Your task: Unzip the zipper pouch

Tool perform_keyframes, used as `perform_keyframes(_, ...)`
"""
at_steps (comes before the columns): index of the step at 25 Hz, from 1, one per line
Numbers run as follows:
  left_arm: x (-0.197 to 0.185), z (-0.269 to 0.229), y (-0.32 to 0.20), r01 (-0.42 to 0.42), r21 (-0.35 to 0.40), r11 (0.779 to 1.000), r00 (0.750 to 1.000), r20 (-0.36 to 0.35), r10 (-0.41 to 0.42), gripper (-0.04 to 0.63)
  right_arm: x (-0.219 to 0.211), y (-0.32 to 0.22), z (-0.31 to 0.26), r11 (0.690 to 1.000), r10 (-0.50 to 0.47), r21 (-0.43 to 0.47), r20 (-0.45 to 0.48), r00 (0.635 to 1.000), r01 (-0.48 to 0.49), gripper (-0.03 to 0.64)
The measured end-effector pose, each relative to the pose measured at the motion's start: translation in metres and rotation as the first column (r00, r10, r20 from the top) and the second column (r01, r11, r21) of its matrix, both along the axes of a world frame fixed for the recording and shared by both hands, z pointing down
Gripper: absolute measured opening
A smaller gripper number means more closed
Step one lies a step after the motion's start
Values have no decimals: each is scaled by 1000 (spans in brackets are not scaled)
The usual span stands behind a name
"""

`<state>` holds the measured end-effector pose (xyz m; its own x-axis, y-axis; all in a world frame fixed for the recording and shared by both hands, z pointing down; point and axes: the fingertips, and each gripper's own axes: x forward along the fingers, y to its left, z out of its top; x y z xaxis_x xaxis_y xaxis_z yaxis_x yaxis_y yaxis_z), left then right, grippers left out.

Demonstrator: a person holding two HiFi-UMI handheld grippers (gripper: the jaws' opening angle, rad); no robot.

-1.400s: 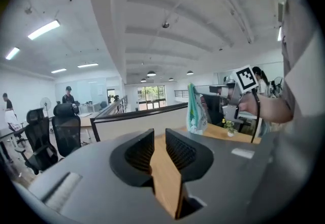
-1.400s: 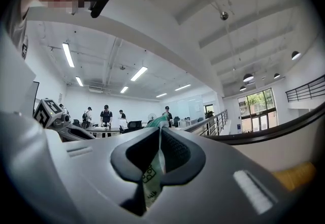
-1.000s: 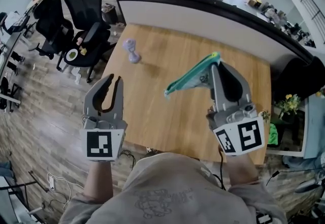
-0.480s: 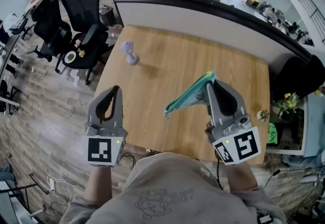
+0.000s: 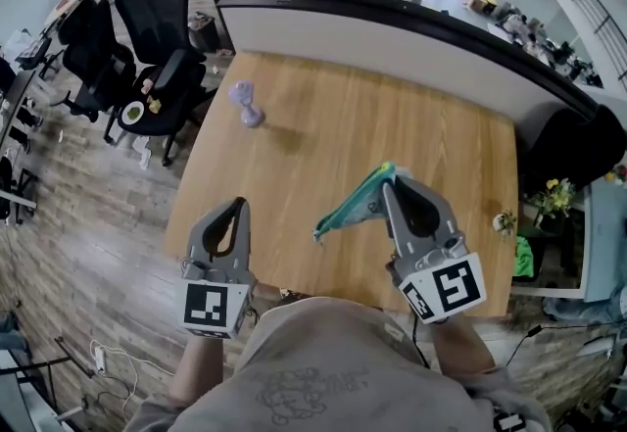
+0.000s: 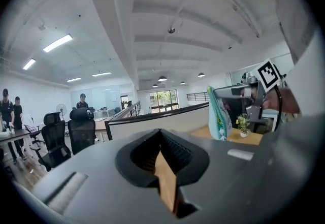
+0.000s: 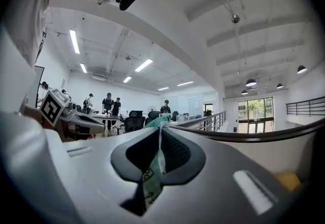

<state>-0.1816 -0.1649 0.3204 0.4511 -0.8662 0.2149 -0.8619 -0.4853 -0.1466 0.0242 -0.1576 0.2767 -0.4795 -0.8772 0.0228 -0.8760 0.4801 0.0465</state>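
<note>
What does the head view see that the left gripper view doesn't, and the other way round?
Only the head view shows the small purple thing far out on the table, and the whole left gripper with its marker cube. Only the left gripper view shows the ceiling lights, people standing far off at the left, and the left gripper's jaws shut on nothing, seen close up. Both show the teal pouch pinched in the right gripper, the wooden table, and black office chairs.

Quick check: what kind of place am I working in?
Probably an open-plan office: black office chairs beside the wooden table, people standing further back, and strip lights overhead.
</note>
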Motion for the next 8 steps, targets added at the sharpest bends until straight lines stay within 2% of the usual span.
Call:
perform_keyframes(4,3,-4,1,-20,38,999,1000,3,20,-2,-2,-1,-2,1000,-9,1,4,1000,9,23)
perform_keyframes(8,3,-3,5,-9,20,1000,1000,-6,9,-2,-5,1,-1,1000,-22,7,-3,1000,22,23)
